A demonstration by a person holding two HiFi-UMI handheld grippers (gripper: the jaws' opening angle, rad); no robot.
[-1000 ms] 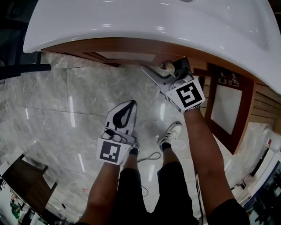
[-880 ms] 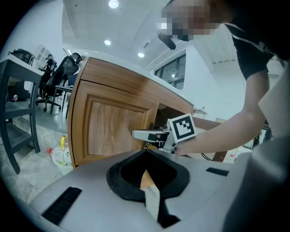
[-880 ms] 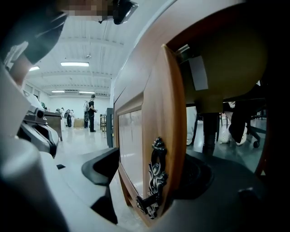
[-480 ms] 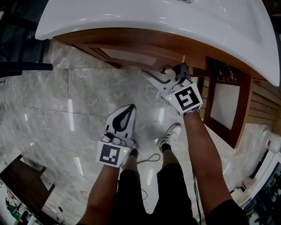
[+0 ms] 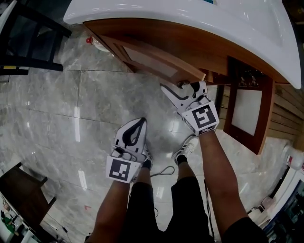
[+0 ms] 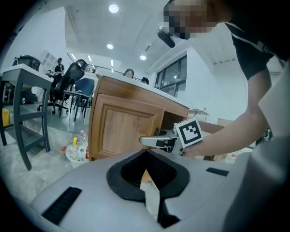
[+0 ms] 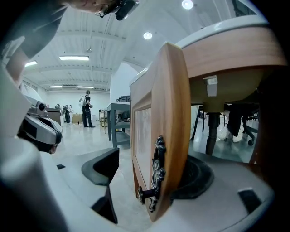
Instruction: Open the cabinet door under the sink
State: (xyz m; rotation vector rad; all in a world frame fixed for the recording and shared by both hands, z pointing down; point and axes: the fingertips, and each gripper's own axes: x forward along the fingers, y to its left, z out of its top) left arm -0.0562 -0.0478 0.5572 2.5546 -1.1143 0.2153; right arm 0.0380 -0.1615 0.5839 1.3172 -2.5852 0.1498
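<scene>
Wooden door (image 7: 168, 113) wider ajar, ornate handle (image 7: 157, 174)

Bright ceiling lamps (image 6: 113, 8) above the jaws light everything evenly. Glare streaks the floor (image 5: 76, 128) beside them. Fisheye edges darken, bend.

Glossy grey marble floor (image 5: 57, 104), ceiling lights (image 6: 113, 8)

No word, number or brand is showing legibly in any view. The cube (image 5: 118, 169) on the left gripper (image 5: 141, 120) and the cube (image 5: 201, 116) on the right gripper (image 5: 181, 87) are displaying only black-and-white square patterns. The white sticker (image 7: 210, 86) and the bottle labels (image 6: 80, 147) are appearing too blurred to read.
</scene>
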